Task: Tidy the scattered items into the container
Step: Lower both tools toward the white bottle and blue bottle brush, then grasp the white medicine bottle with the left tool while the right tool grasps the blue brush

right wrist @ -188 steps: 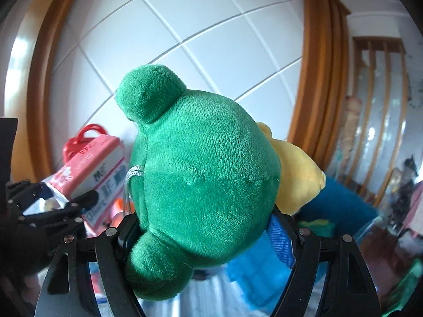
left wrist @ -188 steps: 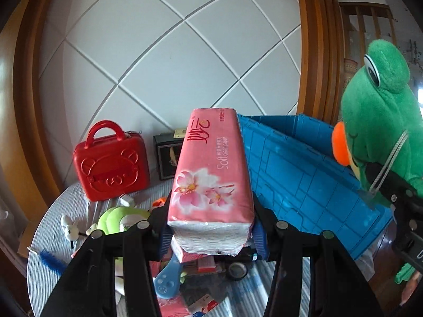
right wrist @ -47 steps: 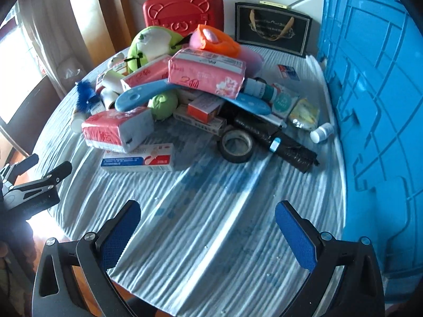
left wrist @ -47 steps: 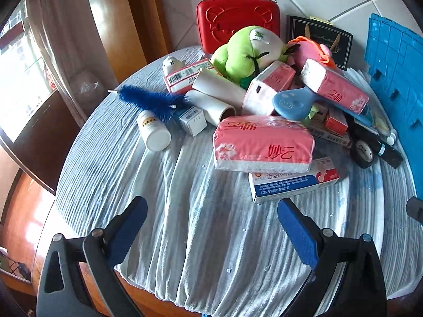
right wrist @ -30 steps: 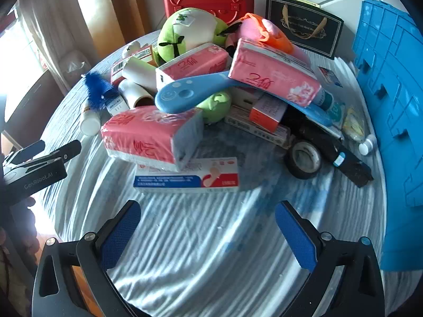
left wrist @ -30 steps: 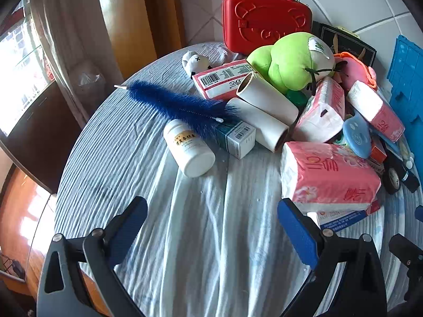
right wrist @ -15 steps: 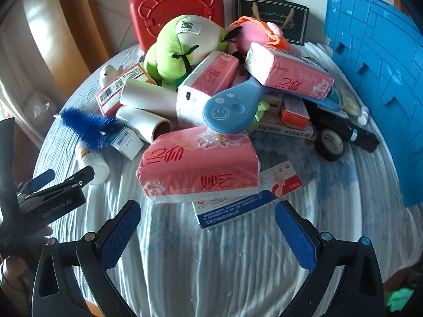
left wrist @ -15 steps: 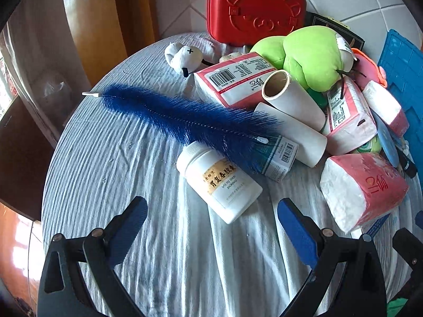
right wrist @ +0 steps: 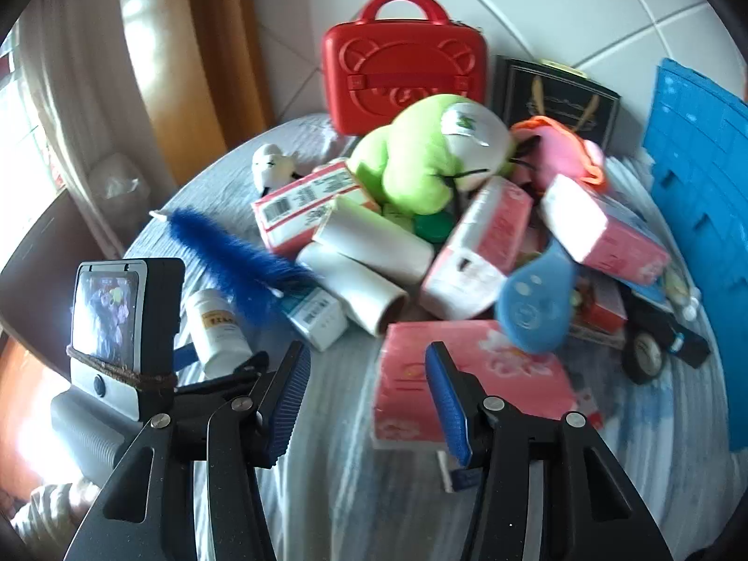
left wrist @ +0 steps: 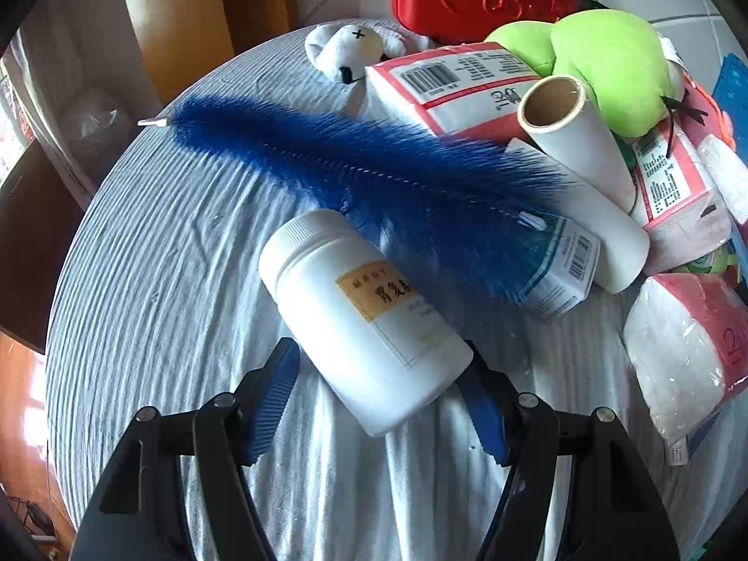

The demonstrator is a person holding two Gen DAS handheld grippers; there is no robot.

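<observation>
A white pill bottle with a yellow label lies on its side on the striped cloth. My left gripper is open around its base end, pads on either side, not clamped. It also shows in the right wrist view. A blue bristle brush lies just behind it. My right gripper is open and empty, its right pad over the left edge of a pink tissue pack. The blue crate stands at the right.
A pile covers the table's far half: green plush, paper rolls, tissue packs, small box, blue paddle, tape roll. A red case and black box stand at the wall.
My left gripper moved forward and down to the white bottle and narrowed around it. My right gripper moved closer to the pink tissue pack and narrowed.
</observation>
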